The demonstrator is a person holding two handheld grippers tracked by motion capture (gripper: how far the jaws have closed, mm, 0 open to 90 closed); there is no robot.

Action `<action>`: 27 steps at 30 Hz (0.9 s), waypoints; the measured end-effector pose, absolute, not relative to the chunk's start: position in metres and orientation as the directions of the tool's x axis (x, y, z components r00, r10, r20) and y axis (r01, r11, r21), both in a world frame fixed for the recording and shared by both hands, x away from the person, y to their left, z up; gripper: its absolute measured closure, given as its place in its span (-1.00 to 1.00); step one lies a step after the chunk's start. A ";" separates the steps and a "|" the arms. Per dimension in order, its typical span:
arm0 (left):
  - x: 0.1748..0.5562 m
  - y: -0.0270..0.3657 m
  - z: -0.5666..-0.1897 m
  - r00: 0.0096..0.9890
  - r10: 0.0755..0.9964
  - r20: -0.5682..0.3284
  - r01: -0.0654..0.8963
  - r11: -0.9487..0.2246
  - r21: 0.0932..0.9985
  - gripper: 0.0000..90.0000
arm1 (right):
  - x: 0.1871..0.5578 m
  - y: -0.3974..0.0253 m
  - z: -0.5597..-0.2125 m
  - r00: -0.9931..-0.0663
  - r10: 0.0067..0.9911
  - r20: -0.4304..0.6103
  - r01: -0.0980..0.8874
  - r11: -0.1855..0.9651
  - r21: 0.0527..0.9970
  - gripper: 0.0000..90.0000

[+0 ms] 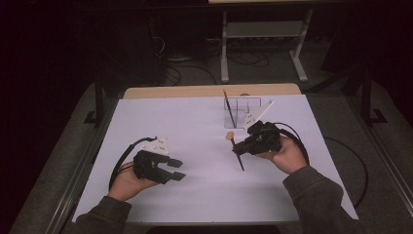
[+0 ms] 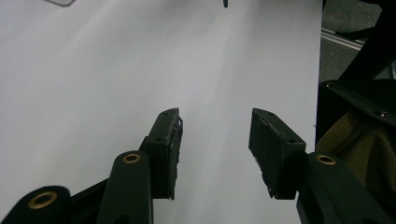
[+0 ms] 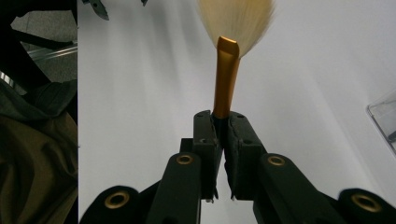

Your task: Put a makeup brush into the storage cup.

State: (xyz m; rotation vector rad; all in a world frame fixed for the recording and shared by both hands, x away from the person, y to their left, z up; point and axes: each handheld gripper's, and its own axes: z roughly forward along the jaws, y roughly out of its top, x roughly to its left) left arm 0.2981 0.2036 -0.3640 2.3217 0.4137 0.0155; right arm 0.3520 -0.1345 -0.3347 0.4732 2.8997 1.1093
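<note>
**Over the white sheet: brush clamped on my right**

Right gripper [image 3: 223, 122] is clenched on the makeup brush [image 3: 227, 70], gold ferrule just past the jaws, pale bristles fanned ahead, dark handle angling down to the table [image 1: 195, 122]. Clear organizer [image 1: 241, 111] sits just behind. Left gripper [image 2: 215, 126] hangs released, jaws wide apart, holding nothing.

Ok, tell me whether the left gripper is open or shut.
Open. The left gripper has a wide gap between its jaws, with only the white table showing through it.
</note>
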 end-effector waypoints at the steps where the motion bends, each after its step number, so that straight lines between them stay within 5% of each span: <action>1: 0.298 0.204 -0.364 0.946 0.303 -0.114 0.294 -0.655 0.696 0.16 | 0.352 -0.135 -0.335 -0.955 0.279 0.105 0.277 0.704 0.654 0.84; 27: 0.294 0.217 -0.379 0.932 0.342 -0.119 0.321 -0.625 0.711 -0.03 | 0.365 -0.145 -0.332 -0.941 0.318 0.115 0.311 0.683 0.661 0.84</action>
